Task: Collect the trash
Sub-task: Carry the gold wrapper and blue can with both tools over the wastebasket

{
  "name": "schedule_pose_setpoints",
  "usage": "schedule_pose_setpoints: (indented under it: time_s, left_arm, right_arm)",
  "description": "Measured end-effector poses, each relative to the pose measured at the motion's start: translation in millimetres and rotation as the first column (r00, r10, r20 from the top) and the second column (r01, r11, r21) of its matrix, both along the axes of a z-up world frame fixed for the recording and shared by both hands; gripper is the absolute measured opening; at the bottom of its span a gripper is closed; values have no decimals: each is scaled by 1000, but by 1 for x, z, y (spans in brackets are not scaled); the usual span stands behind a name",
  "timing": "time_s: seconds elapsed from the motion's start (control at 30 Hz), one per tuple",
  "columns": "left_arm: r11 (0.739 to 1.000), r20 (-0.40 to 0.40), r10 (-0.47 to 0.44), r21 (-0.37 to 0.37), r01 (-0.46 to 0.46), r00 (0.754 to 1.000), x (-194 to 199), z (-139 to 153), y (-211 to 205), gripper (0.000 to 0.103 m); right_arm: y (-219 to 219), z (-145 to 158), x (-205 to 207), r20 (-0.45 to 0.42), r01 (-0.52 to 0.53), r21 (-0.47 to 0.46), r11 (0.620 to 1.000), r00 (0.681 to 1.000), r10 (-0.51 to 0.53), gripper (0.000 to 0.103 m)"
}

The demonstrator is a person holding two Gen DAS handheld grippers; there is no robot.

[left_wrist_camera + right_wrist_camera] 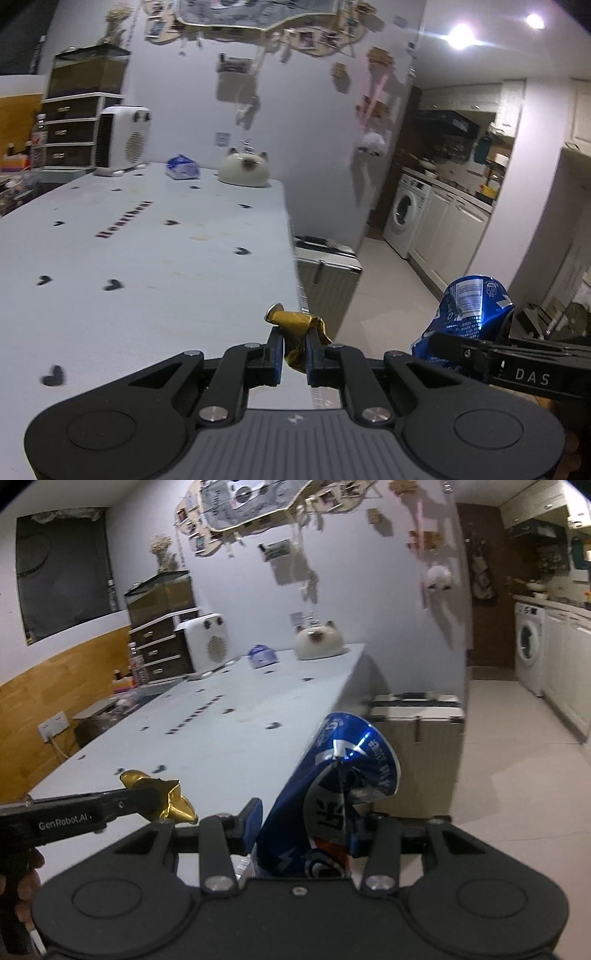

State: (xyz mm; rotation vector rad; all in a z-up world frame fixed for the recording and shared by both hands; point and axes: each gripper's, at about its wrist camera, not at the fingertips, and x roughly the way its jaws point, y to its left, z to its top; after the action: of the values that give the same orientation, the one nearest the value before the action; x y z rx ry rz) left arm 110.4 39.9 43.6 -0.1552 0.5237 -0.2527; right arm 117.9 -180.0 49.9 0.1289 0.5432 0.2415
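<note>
My left gripper [295, 341] is shut on a crumpled gold foil wrapper [295, 323], held above the right front edge of the pale table [147, 240]. In the right wrist view the same gold wrapper [173, 801] sticks out of the left gripper's black fingers [129, 801] at lower left. My right gripper [304, 825] is shut on a crushed blue can [332, 775] that stands up between its blue pads. The left wrist view shows that blue can [469, 310] at the right, off the table's edge above the floor.
On the far end of the table stand a white fan heater [123, 142], a blue crumpled packet [183, 168] and a cat-shaped white pot [243, 168]. A ribbed suitcase [417, 746] stands on the floor beside the table. Washing machine [530, 653] and kitchen cabinets lie to the right.
</note>
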Motion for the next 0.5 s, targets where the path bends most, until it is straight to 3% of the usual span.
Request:
schedule_pose_setpoints:
  time_s: [0.5]
  left_arm:
    - [989,-38,-132,54,134,990,2,-22,-109,12]
  right_arm:
    - [-101,-19,-33,-6,175,-48,983,984,-176,45]
